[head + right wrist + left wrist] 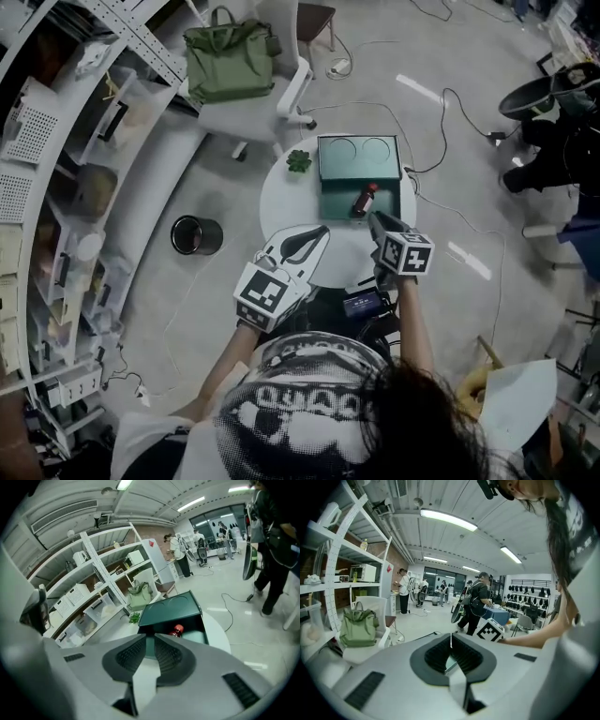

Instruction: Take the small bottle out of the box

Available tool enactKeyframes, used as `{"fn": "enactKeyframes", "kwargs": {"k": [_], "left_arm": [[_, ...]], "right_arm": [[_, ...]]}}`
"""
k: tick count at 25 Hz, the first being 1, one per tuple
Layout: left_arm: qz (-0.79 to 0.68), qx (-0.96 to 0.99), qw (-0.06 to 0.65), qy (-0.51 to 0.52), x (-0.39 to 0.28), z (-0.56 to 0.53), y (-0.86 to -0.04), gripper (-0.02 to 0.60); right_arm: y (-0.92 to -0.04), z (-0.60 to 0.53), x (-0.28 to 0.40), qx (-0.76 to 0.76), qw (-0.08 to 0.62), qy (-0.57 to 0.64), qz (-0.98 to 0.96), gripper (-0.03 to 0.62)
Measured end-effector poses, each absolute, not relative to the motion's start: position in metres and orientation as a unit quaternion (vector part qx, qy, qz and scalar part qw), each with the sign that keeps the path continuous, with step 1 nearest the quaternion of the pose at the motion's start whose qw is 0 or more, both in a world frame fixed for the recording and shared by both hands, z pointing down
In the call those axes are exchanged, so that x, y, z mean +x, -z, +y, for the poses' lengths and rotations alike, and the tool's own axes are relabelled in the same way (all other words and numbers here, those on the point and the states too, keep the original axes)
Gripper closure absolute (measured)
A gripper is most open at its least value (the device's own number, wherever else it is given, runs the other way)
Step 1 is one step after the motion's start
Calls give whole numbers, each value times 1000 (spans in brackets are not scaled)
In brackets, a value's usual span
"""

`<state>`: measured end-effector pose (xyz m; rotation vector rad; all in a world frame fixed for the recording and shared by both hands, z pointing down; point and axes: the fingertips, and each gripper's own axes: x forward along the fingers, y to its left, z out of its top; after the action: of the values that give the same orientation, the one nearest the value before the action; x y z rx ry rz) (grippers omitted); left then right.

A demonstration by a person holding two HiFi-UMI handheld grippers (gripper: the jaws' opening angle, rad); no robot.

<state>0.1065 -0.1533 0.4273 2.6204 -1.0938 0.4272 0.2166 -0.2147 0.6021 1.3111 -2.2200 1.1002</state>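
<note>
A green box [336, 201] stands open on the round white table [281, 202], its lid [357, 159] tipped back. Inside it, toward the right, lies the small bottle [363, 200] with a red cap. My right gripper [373, 217] hovers just short of the box's near edge, pointing at the bottle [176, 630]. A narrow gap shows at the right gripper [150, 636], so its jaws are open, with nothing between them. My left gripper [323, 229] is over the table's near left part, its tips meeting and empty. The left gripper [451, 637] aims past the box into the room.
A small green plant [299, 160] sits on the table left of the lid. Behind it stands a white chair with a green bag [228, 61]. A black bin [196, 234] is on the floor at left, by the shelves [56, 187]. People stand farther off [478, 599].
</note>
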Motion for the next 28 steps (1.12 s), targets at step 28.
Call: {"fn": "enactKeyframes", "kwargs": {"k": [28], "left_arm": [[-425, 875, 166, -159, 71, -171, -444, 565]], "right_arm": [[-708, -288, 210, 443, 295, -493, -688, 350]]}}
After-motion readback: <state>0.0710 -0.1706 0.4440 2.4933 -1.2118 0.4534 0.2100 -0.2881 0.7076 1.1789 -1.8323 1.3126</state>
